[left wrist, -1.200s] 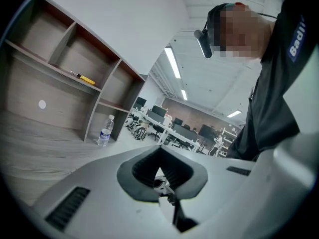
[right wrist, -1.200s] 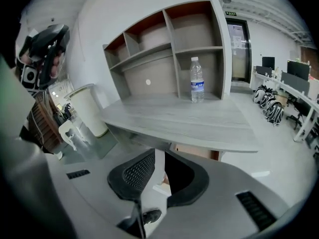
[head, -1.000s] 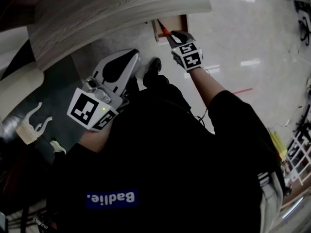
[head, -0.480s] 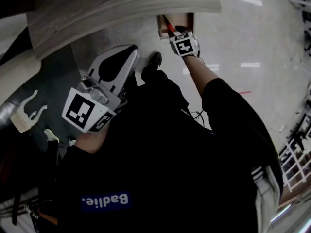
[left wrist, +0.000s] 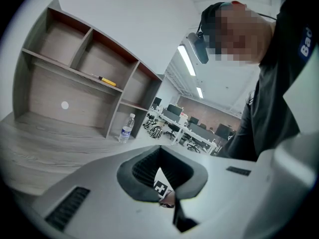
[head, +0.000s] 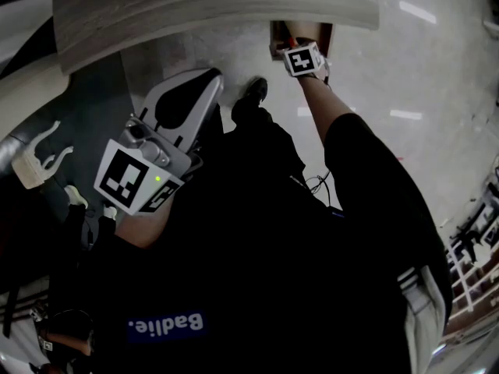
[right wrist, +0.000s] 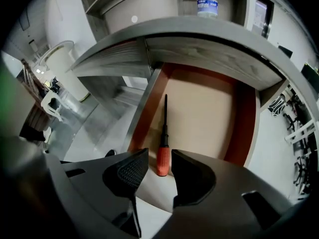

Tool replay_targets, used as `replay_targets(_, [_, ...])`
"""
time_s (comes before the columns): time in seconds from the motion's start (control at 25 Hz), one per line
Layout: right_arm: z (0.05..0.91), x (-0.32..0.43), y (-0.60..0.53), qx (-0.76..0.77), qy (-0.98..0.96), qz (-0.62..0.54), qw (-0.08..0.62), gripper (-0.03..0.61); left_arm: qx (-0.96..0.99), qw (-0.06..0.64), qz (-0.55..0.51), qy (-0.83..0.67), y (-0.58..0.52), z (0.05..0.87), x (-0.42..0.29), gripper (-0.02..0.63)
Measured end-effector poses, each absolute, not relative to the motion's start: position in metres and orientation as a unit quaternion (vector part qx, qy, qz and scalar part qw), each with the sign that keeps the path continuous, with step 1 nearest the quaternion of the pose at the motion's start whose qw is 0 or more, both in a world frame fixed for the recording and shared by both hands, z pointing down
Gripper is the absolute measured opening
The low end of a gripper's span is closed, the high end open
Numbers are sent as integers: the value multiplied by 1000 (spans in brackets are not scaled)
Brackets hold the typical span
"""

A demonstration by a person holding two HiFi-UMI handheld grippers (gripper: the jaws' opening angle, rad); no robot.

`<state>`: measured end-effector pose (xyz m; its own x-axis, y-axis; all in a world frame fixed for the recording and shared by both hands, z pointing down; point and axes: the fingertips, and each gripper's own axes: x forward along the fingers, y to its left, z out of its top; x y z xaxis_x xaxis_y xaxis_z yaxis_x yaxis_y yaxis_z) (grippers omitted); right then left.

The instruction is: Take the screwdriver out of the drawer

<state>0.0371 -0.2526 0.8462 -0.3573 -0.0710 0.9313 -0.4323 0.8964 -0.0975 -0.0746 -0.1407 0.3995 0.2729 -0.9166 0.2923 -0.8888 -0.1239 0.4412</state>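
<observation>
Right gripper (right wrist: 159, 154), its jaws just opened wide and clasping nothing, frames the orange handle of the screwdriver (right wrist: 164, 133). It lies along the drawer's (right wrist: 204, 118) left wall, shaft pointing to the back.

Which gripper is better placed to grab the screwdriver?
Right. The right gripper is at the drawer; its jaws have just been opening and straddle the screwdriver handle without pressing it. The left gripper is shut, well away from the drawer.
</observation>
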Motion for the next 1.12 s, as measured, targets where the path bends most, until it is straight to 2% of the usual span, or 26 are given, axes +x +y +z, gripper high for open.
replay_targets(0.76, [883,45,-258,144,-756,115,629,133,729,293,12,-618,-114,405,-72,2])
replay_targets(1.12, [878,52,-266,139,-752,107,635,117,732,292,5,-616,-108,402,-72,2])
